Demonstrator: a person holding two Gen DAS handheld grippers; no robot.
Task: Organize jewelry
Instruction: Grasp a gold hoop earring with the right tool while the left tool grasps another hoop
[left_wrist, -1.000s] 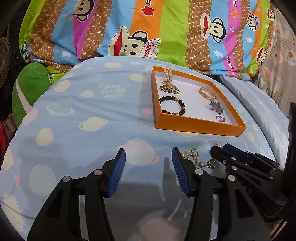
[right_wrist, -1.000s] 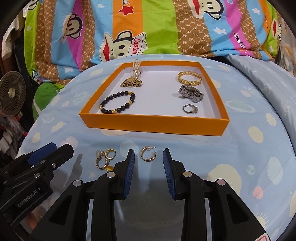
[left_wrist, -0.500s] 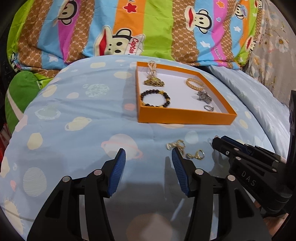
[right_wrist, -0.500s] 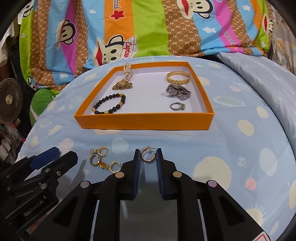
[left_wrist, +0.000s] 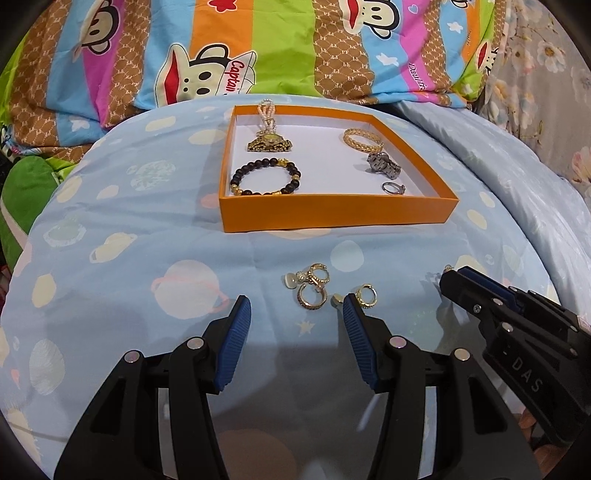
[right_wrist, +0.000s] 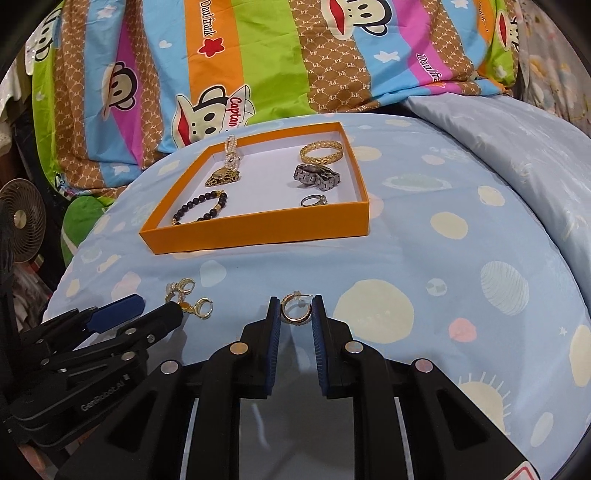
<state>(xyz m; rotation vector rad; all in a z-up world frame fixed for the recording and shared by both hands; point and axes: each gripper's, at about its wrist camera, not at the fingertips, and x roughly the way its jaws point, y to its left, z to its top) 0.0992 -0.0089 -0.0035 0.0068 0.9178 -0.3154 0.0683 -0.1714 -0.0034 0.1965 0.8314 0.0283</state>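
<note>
A: Jewelry status, starting at the right gripper (right_wrist: 294, 311): jaws clamped on a gold hoop earring (right_wrist: 293, 309), pads pressing its two sides, hoop standing upright over the blue planet-print bedspread (right_wrist: 424, 258).

B: Left gripper (left_wrist: 296, 315)?

A: About half open, nothing between the blue pads. Its right fingertip (left_wrist: 349, 308) sits just beside a small gold hoop (left_wrist: 365, 295) on the bedspread.

B: Other loose pieces, relative to the orange tray (left_wrist: 332, 214)?

A: A cluster of gold earrings (left_wrist: 312, 284) lies on the near side of the tray, apart from it.

B: Inside the tray?

A: Dark bead bracelet (left_wrist: 266, 181) near-left, gold pendant with pearl strand (left_wrist: 269, 140) far-left, gold bangle (left_wrist: 361, 139) far-right, metal watch (left_wrist: 383, 167) and silver ring (left_wrist: 393, 187) on the near-right side.
</note>
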